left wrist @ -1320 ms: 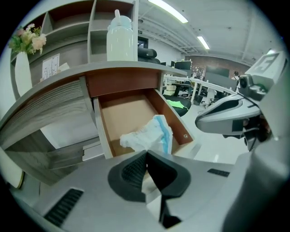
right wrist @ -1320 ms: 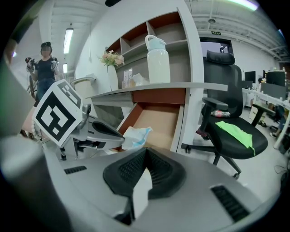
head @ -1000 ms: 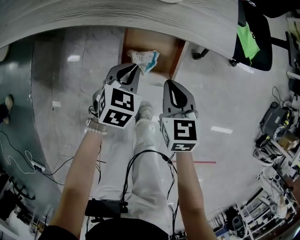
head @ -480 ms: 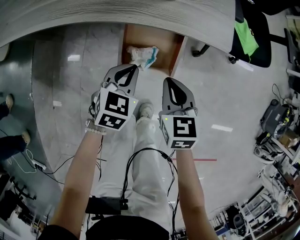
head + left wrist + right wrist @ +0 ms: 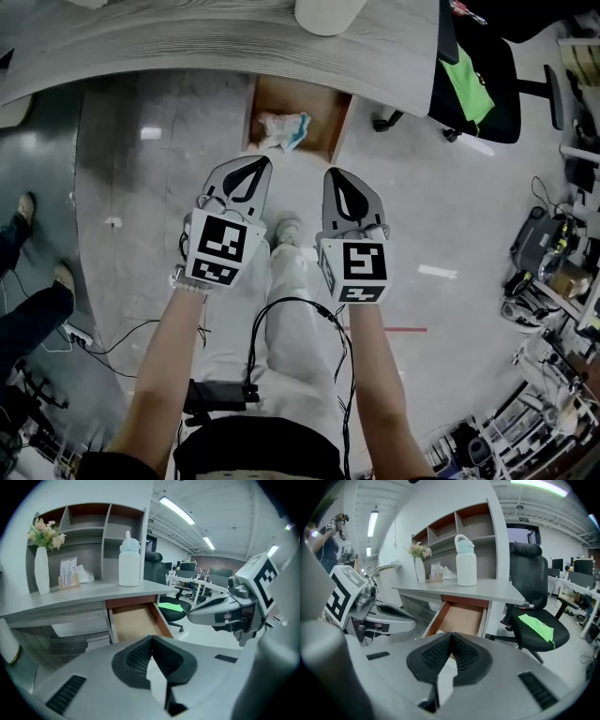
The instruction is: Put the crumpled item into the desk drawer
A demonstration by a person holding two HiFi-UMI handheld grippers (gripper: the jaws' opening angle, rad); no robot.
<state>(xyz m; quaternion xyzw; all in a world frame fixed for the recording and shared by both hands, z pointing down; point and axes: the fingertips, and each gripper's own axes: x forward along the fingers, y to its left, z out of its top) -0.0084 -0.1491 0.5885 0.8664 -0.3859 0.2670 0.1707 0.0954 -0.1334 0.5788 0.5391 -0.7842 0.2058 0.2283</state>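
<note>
The drawer [image 5: 323,108] stands pulled out from under the desk [image 5: 234,42]; its wooden side walls and front edge frame an open top. The crumpled item [image 5: 283,129], white with a blue patch, lies inside on the drawer's floor, toward the left wall and the front; the floor to its right is bare wood. Bare tiled floor lies between the drawer's front edge and the two tools. The left gripper [image 5: 261,164] and the right gripper [image 5: 336,176] are held side by side, near each other but apart, both tips pointing at the drawer; each has its jaws closed together with nothing between them, as the left gripper view and the right gripper view both show. To the right of the drawer an office chair [image 5: 487,75] with a green cloth [image 5: 461,89] on its seat stands close by; its base is just beside the drawer's right wall. At the left, another person's shoe and dark trouser leg [image 5: 33,300] stand on the floor.

The drawer's rear is hidden under the desk edge; a white bottle [image 5: 328,14] on the desk is cut off by the frame's top. In both gripper views the jaws cover most of the drawer's front, so the item is hard to make out there.
</note>
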